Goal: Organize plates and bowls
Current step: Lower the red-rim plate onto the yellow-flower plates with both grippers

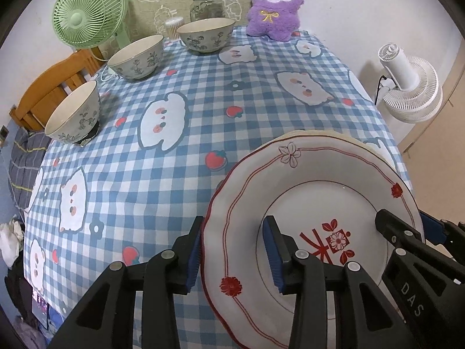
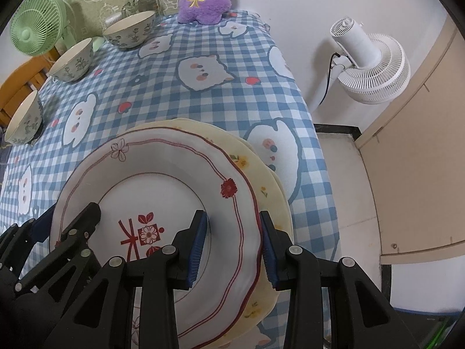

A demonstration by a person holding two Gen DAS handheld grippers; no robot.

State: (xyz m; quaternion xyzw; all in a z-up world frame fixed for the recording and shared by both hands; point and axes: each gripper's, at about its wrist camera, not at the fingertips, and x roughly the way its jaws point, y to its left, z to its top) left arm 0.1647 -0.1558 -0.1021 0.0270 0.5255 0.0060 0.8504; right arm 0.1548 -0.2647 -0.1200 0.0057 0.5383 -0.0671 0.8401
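Note:
A white plate with red flowers and a red rim line (image 1: 319,168) (image 2: 162,168) lies over a cream plate with yellow flowers (image 2: 261,171) (image 1: 308,133) at the table's near right. My left gripper (image 1: 234,250) (image 2: 68,215) is shut on the white plate's left rim. My right gripper (image 2: 232,247) (image 1: 407,222) is shut on its right rim, with the outer finger beside the cream plate's edge. Whether the two plates touch I cannot tell. Three floral bowls stand along the left side: far (image 1: 203,35) (image 2: 129,30), middle (image 1: 136,56) (image 2: 72,61), near (image 1: 74,113) (image 2: 24,122).
The table wears a blue checked cloth (image 1: 174,174). At its far end stand a green fan (image 1: 87,14), a glass jar (image 1: 207,5) and a purple plush toy (image 1: 274,5). A white fan (image 2: 369,64) stands on the floor past the right edge. A wooden frame (image 1: 49,90) lies left.

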